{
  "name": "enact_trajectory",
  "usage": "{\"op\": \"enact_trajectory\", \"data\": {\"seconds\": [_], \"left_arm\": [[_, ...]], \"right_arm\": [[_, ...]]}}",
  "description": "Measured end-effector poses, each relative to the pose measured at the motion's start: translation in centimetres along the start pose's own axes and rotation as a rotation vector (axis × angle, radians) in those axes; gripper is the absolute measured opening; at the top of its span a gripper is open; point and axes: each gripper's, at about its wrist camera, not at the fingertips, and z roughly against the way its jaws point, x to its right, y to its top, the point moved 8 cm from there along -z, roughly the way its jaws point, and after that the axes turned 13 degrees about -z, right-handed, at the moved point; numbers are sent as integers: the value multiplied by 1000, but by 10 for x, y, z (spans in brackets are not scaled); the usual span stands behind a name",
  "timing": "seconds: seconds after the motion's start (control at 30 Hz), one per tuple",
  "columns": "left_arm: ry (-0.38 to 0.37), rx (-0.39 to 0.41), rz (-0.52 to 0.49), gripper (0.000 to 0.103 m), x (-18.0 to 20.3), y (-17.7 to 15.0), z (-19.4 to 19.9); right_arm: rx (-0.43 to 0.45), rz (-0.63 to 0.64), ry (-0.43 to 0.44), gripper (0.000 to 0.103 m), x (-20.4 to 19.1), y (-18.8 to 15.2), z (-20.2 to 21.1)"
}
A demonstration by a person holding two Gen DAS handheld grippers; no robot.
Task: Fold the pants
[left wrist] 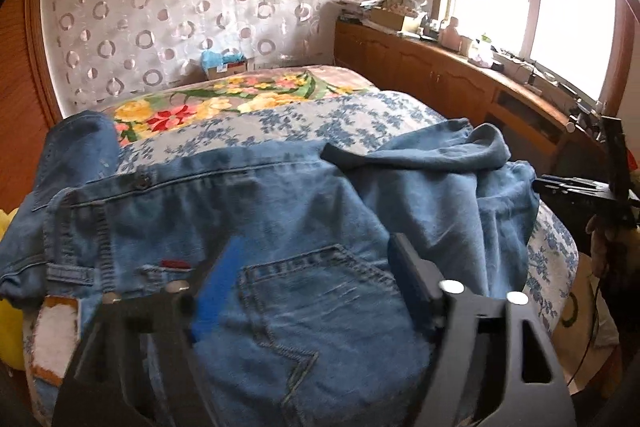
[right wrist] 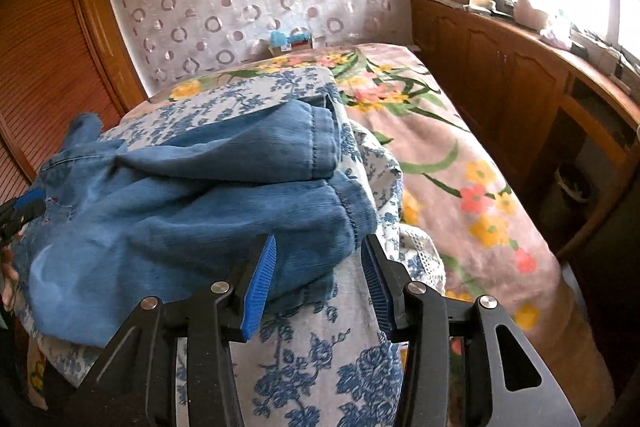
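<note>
Blue jeans (left wrist: 280,207) lie crumpled on a blue-flowered cloth (left wrist: 320,115) spread over the bed. In the left wrist view my left gripper (left wrist: 312,271) stands open right above the back pocket (left wrist: 316,279), its fingers wide apart on either side and nothing pinched. My right gripper (left wrist: 580,187) shows at the right edge by the leg ends. In the right wrist view the right gripper (right wrist: 318,263) is open, and a corner of the folded jeans legs (right wrist: 180,207) lies loosely between its blue pads (right wrist: 260,279). My left gripper (right wrist: 20,211) peeks in at the left edge.
A pink flowered blanket (right wrist: 460,167) covers the rest of the bed. Wooden cabinets (left wrist: 440,75) with clutter on top run under the window on the right. A slatted wardrobe (right wrist: 40,67) stands on the left. A small box (left wrist: 224,63) sits at the bed's far end.
</note>
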Motion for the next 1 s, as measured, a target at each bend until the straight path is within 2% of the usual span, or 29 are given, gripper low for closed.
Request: {"op": "enact_trajectory", "data": {"seconds": [0.33,0.47,0.5,0.53,0.63,0.73,1.0], "left_arm": [[-27,-11,-1,79,6,3,-5],[-4,-15,9,79,2,2,-3],[0,-16,13,79,1,1,-2],[4,-17,16,79,0,1,-1],[22,-19,14,79,-3,-1,4],[33,-7,12,79,-4,-2,12],[46,27,41,79,-21,-13,37]], "right_arm": [[-26,-48,17,47,7,6,-14],[-31,-47,26,47,5,6,-16],[-27,-44,25,35,3,6,-16],[-26,-37,31,18,0,5,-15],[-12,2,28,5,-6,5,-11],[18,55,10,3,-15,6,-2],[128,147,114,3,-66,20,49]]}}
